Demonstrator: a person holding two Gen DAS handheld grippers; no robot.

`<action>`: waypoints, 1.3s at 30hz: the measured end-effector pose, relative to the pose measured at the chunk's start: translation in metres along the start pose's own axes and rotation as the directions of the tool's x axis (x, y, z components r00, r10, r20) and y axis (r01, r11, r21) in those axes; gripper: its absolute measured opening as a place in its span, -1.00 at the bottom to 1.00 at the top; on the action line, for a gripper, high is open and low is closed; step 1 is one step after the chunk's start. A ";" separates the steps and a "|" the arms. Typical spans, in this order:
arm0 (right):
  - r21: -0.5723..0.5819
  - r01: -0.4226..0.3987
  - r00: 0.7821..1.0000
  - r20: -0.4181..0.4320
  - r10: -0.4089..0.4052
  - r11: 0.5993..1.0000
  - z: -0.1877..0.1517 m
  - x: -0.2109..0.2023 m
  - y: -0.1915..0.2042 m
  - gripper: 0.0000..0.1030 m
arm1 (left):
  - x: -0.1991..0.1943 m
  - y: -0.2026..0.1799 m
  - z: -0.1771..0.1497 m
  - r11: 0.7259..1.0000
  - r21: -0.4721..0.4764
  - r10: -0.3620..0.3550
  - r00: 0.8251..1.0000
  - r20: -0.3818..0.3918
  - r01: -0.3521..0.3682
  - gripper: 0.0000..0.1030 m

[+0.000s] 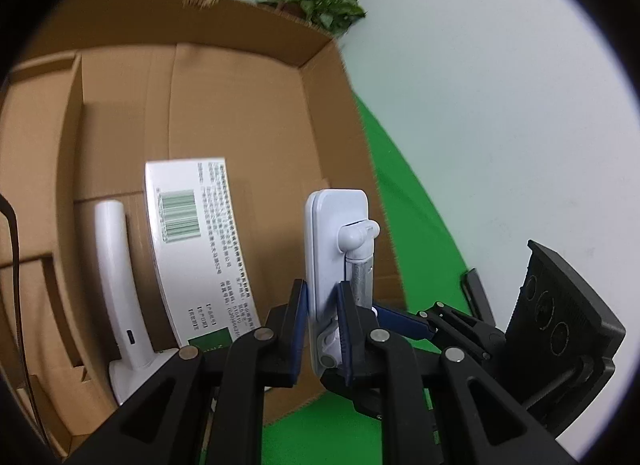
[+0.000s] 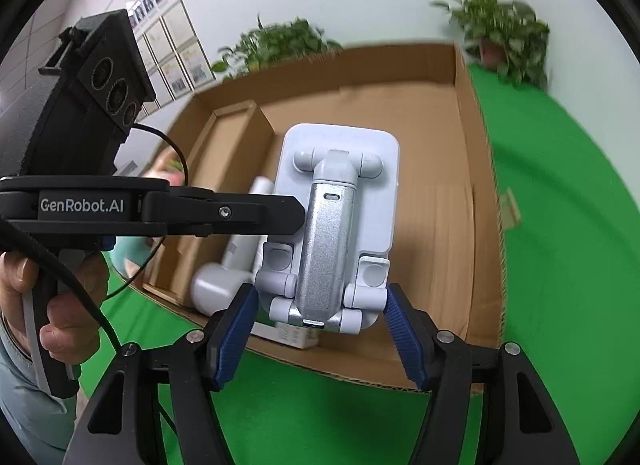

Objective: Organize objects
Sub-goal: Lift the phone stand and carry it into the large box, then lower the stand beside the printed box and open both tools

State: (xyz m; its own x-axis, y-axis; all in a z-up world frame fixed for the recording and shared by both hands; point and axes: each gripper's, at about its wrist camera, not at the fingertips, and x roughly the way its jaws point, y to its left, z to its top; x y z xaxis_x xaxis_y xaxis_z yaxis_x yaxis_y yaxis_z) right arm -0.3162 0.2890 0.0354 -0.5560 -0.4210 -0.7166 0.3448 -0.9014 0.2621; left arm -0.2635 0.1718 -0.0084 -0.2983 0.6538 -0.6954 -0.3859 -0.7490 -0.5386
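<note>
— White and silver, that folding phone stand (image 2: pixel 334 225): both grippers have it, held up over the near edge of the cardboard box (image 1: pixel 224 113).

— How is each one on it?

— The left gripper (image 1: pixel 323 319) is nearly closed, its blue pads pinching the thin edge of the stand's flat plate, low down near the hinge. The plate stands upright between those pads, with the silver arm on its right side. From the other camera the same gripper comes in from the left and meets the stand at its side.

— And the right?

— The right gripper (image 2: pixel 320 329) stands about half open, a blue pad at each side of the stand's hinged foot. The pads look to touch the white knuckles, though I cannot tell how firmly they press.

— What is in the box?

— A white printed carton with a barcode (image 1: pixel 196 241) lies flat on the floor of the box, and just left of it a white curved device (image 1: pixel 120 285) with a small port near its base. Cardboard dividers run along the left wall.

— The room?

— Green cloth (image 2: pixel 560 265) covers the table under the box. Potted plants (image 2: pixel 504 37) stand at the far side against a pale wall, with framed sheets (image 2: pixel 176 53) hung far left. A hand (image 2: pixel 44 293) grips the left tool's handle, and a black cable hangs from it.
</note>
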 end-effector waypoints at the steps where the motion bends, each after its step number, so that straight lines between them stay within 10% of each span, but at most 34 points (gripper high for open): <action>1: 0.007 -0.003 1.000 -0.022 0.003 1.000 -0.002 0.008 -0.004 0.20 | 0.006 0.003 -0.001 1.000 -0.011 0.005 1.000 -0.011 -0.005 -0.73; 25: 0.036 0.014 0.979 -0.203 -0.006 0.999 -0.015 0.058 -0.021 0.26 | 0.026 0.013 -0.011 0.991 0.000 0.134 0.987 -0.092 -0.134 -0.72; 39: 0.051 0.104 0.987 -0.128 -0.097 0.993 -0.011 0.066 -0.029 -0.16 | -0.056 0.025 -0.051 0.978 0.009 0.206 0.976 0.070 -0.207 -0.54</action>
State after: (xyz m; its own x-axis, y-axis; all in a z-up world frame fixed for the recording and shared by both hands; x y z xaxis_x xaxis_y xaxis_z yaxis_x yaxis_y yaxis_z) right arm -0.3548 0.2888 -0.0262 -0.4857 -0.3151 -0.8154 0.2459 -0.9444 0.2185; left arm -0.2114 0.1111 -0.0069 -0.4319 0.4918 -0.7560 -0.3237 -0.8669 -0.3790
